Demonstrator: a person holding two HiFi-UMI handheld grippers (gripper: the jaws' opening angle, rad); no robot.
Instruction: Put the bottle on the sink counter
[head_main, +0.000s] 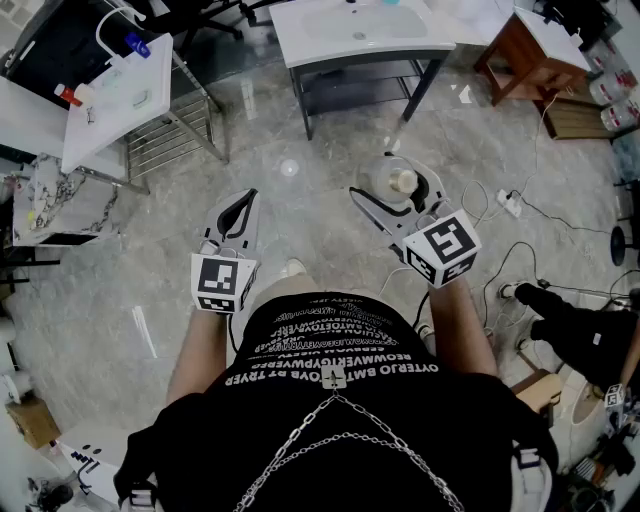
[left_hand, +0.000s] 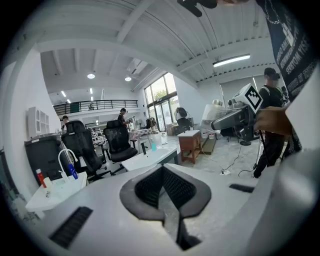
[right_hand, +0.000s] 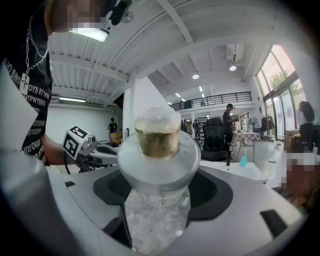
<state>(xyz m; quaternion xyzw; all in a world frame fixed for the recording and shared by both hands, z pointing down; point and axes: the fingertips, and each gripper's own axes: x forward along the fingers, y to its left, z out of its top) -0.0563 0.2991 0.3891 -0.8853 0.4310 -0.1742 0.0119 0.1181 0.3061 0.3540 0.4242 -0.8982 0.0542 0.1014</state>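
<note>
Okay, bottle in transit, right side.
Right gripper (head_main: 393, 186) clamps the clear bottle (right_hand: 157, 150) round its body so it can't slip. Left gripper (head_main: 243, 200) is closed on nothing, just riding alongside. Sink counter (head_main: 300, 45) sits well ahead, my likely drop spot.
</note>
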